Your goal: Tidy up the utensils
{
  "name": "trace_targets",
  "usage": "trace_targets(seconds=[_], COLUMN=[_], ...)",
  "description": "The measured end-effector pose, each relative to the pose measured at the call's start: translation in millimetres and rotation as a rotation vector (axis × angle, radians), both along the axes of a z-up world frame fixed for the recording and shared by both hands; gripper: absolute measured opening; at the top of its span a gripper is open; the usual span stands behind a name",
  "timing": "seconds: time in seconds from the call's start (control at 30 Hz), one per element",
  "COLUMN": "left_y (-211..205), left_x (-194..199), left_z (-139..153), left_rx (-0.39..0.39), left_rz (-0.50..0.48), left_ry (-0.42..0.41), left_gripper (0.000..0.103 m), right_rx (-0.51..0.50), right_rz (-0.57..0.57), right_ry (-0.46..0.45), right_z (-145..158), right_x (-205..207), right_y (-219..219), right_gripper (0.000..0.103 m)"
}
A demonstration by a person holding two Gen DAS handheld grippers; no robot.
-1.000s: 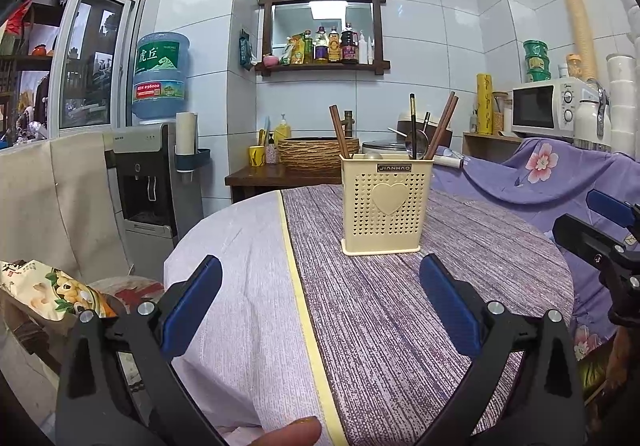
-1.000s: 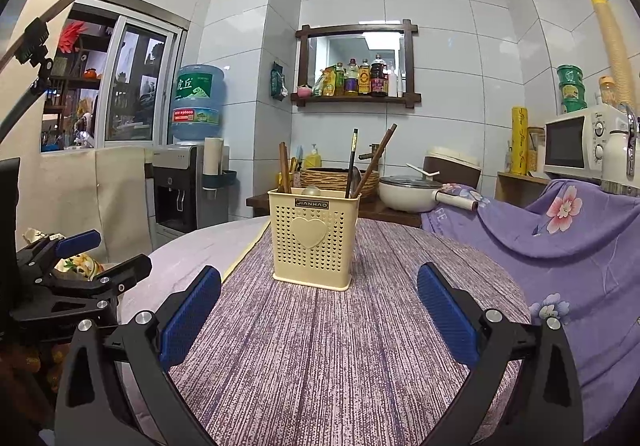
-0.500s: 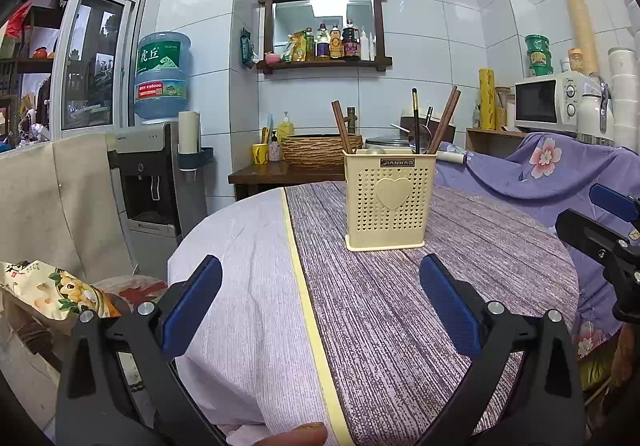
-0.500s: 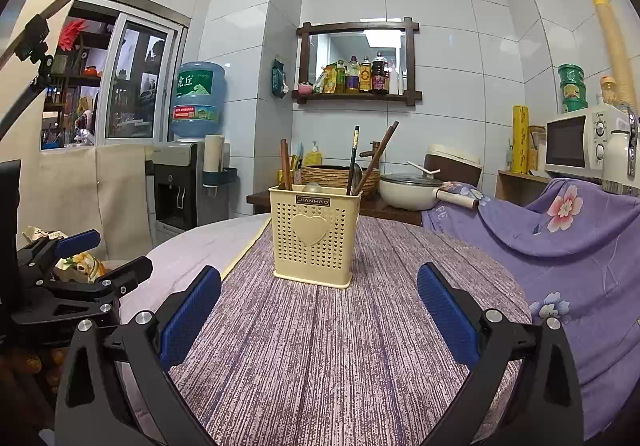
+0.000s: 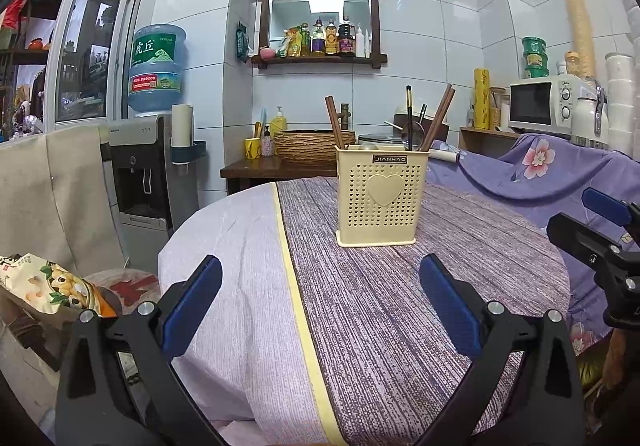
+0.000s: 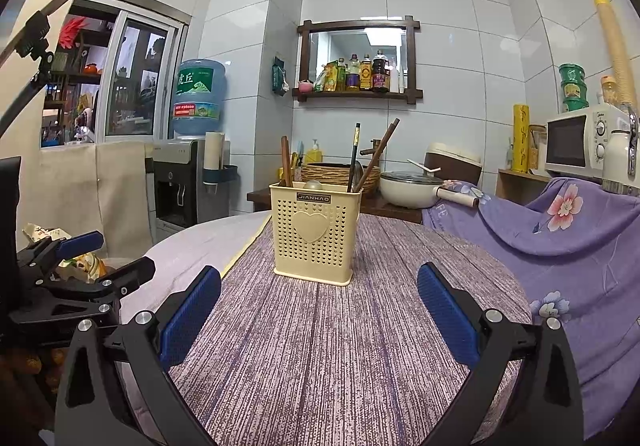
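A cream perforated utensil holder with a heart on its front stands upright on the round table; it also shows in the right wrist view. Brown chopsticks, a black chopstick and a spoon stick up out of it. My left gripper is open and empty, held back from the holder over the near part of the table. My right gripper is open and empty, also short of the holder. Each gripper shows at the edge of the other's view.
The table has a purple striped cloth and a pale lilac cloth on its left. A purple floral cover lies at the right. A water dispenser, side table with basket, pot and microwave stand behind.
Both grippers have drawn back slightly and risen a little; the holder sits a bit farther and lower in the left wrist view. Both stay open and empty.
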State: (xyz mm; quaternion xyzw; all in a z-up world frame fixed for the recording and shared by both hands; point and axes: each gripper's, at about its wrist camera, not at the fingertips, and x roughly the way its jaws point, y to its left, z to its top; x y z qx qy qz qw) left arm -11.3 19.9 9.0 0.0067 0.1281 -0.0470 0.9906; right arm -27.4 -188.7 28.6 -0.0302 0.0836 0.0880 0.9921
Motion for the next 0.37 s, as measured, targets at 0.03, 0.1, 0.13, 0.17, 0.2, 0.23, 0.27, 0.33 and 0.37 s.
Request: trace_targets(seconds=[0.03, 0.1, 0.13, 0.17, 0.2, 0.23, 0.27, 0.33, 0.37], left_y=[0.4, 0.6, 0.7, 0.9, 1.1, 1.7, 1.9, 1.5, 1.6], left_x=[-0.3, -0.1, 0.1, 0.5, 1.3, 1.6, 2.4, 3.4, 3.7], left_z=[0.0, 0.4, 0.2, 0.1, -0.1, -0.3, -0.6, -1.3, -1.5], left_rx=[-0.002, -0.007, -0.009, -0.011, -0.013, -0.014, -0.015, -0.013, -0.014], left_rz=[0.001, 0.0, -0.001, -0.001, 0.001, 0.004, 0.007, 0.012, 0.014], left_ry=[0.0, 0.003, 0.006, 0.01, 0.014, 0.018, 0.023, 0.03, 0.031], left_gripper=[0.097, 0.097, 0.097, 0.097, 0.097, 0.097, 0.097, 0.097, 0.097], right_rx=[0.0, 0.001, 0.003, 0.001, 0.0, 0.0, 0.0, 0.0, 0.0], right_rz=[0.0, 0.0, 0.0, 0.0, 0.0, 0.0, -0.001, 0.0, 0.0], right_ry=[0.001, 0.002, 0.002, 0.002, 0.002, 0.003, 0.003, 0.005, 0.005], right_z=[-0.1, -0.3, -0.4, -0.5, -0.6, -0.6, -0.6, -1.2, -0.9], right_x=[0.0, 0.5, 0.5, 0.7, 0.7, 0.6, 0.6, 1.4, 1.6], right_y=[-0.2, -0.6, -0.8, -0.6, -0.6, -0.7, -0.9, -1.0, -1.2], right_gripper=[0.097, 0.097, 0.097, 0.097, 0.097, 0.097, 0.097, 0.097, 0.097])
